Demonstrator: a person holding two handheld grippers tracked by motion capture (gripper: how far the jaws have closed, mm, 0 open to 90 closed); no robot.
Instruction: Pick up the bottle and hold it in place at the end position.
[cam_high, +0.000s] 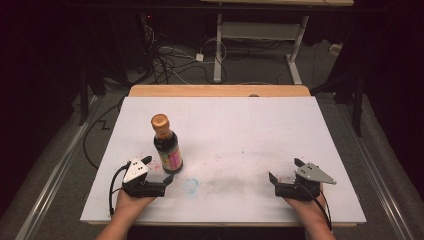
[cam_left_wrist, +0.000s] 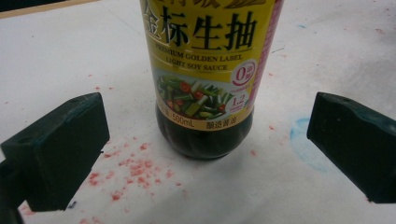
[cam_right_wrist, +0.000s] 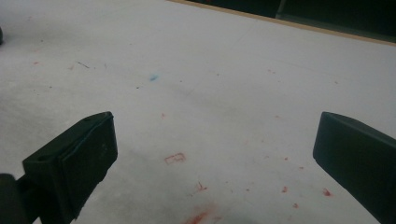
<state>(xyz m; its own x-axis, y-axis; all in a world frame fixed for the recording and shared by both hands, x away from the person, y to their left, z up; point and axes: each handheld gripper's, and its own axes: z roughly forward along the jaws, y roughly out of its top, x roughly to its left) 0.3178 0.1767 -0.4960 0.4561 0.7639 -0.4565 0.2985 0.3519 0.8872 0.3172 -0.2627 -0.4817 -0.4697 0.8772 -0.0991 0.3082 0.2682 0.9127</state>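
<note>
Left of centre in the high view, a soy sauce bottle (cam_high: 167, 145) is seen standing upright on the white table top (cam_high: 240, 135), its gold cap (cam_high: 159, 121) uppermost. Just below it in the frame, the left gripper (cam_high: 157, 169) is held in the person's left hand (cam_high: 131, 202), its jaws spread wide and closed on nothing. In the left gripper view the bottle (cam_left_wrist: 205, 79) is framed at upper centre between the two black jaws but beyond their tips, untouched by either, and red specks (cam_left_wrist: 135, 168) and a pale blue smudge (cam_left_wrist: 306, 142) are marked on the surface around its base. At the lower right of the high view, well apart from the bottle, the right gripper (cam_high: 285, 170) is held low over the table, likewise spread wide and empty.
</note>
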